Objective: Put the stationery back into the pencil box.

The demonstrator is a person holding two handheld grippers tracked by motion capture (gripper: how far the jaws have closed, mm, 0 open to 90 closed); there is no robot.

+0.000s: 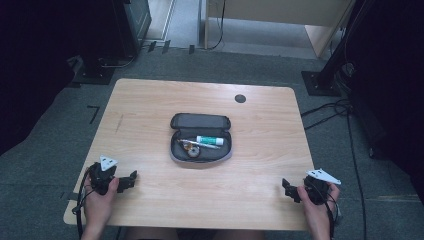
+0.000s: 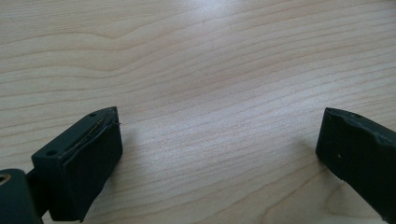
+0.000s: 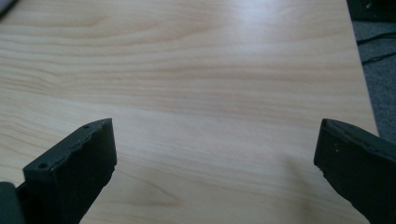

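An open grey zip case (image 1: pixel 201 138) lies in the middle of the wooden table (image 1: pixel 150 100). Inside it I see a white tube with a green band (image 1: pixel 210 140), a thin pen-like stick (image 1: pixel 192 143) and a small round brownish item (image 1: pixel 191 151). My left gripper (image 1: pixel 131 181) rests near the front left corner, held by a hand, jaws wide apart over bare wood (image 2: pixel 219 135). My right gripper (image 1: pixel 289 190) sits near the front right corner, also open with nothing between its fingers (image 3: pixel 215 144).
A dark round cable hole (image 1: pixel 240 98) marks the table's far right part. Grey carpet surrounds the table, with cables (image 1: pixel 330 107) and dark stands on the right and a black stand (image 1: pixel 95 70) at the far left. The table's right edge (image 3: pixel 362 84) shows in the right gripper view.
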